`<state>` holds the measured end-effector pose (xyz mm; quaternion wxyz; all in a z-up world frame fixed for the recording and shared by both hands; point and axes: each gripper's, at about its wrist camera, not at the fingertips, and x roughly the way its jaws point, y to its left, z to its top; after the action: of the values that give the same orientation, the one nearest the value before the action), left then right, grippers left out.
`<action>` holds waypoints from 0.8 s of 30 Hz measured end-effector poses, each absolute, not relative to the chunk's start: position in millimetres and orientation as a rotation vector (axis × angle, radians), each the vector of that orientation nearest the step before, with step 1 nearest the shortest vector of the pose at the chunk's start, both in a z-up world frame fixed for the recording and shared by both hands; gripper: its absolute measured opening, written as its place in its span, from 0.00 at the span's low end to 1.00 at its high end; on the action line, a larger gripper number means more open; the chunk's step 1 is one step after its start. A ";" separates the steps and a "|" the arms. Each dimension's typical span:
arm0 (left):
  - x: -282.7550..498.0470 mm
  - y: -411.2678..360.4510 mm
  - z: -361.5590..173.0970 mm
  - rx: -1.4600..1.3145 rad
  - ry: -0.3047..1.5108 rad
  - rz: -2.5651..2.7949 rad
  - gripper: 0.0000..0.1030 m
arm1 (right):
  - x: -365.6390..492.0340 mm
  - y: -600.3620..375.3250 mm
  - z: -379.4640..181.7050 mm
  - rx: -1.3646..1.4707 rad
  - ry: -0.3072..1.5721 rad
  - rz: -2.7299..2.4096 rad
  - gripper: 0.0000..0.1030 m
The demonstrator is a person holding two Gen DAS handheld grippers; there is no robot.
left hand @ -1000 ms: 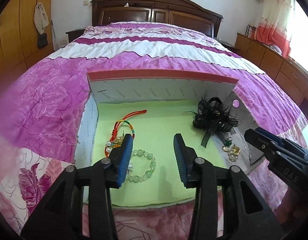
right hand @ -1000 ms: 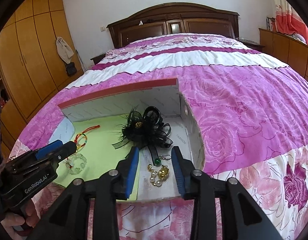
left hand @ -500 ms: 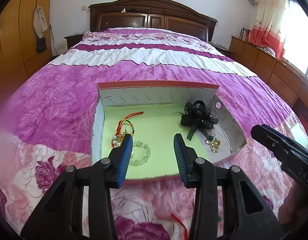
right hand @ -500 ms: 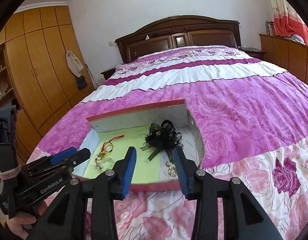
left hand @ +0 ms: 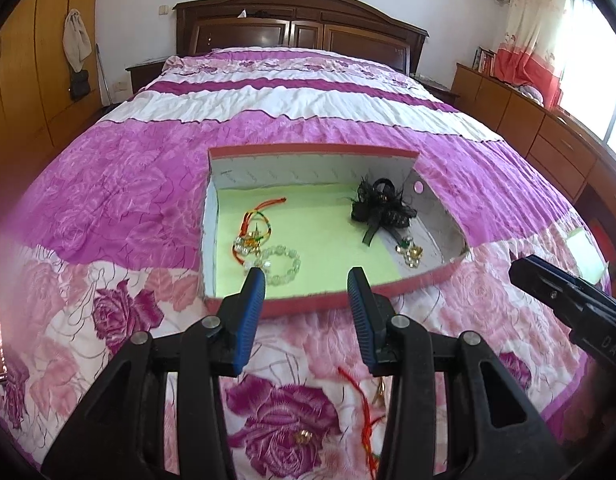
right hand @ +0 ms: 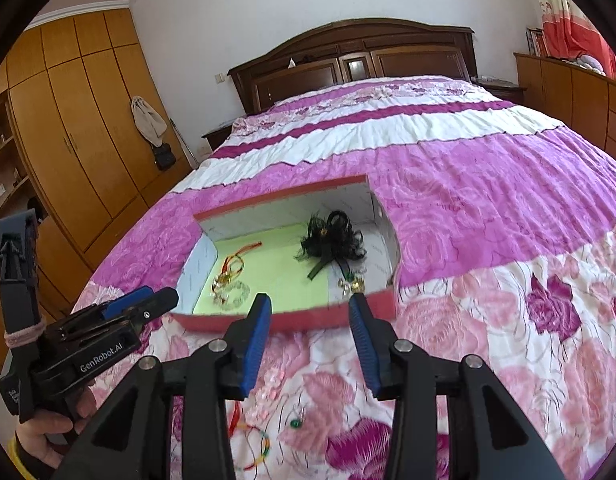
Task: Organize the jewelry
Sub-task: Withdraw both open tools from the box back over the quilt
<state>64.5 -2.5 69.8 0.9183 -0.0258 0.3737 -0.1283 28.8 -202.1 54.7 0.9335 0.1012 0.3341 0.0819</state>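
Between picks: left gripper [left hand: 306, 312] and right gripper [right hand: 309, 330] both gape empty near the red box [left hand: 339, 298] already holding four pieces, so next comes grabbing the red cord bracelet [right hand: 254, 446] loose on the near bedspread [left hand: 108, 200].
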 end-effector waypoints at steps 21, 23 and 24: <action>32.1 -1.1 24.6 -0.036 0.924 -0.303 0.34 | 2.7 -206.3 11.0 0.205 0.811 0.161 0.42; 28.2 -1.8 19.1 -0.024 0.937 -0.305 0.34 | 0.4 -208.4 6.7 0.209 0.822 0.160 0.42; 25.5 -2.0 15.8 -0.017 0.946 -0.307 0.34 | 0.0 -208.5 5.6 0.209 0.824 0.159 0.42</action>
<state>25.5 -2.0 15.8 0.8789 -0.0083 0.4536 -0.1474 0.0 -208.5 5.6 0.9080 0.1012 0.3993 0.0770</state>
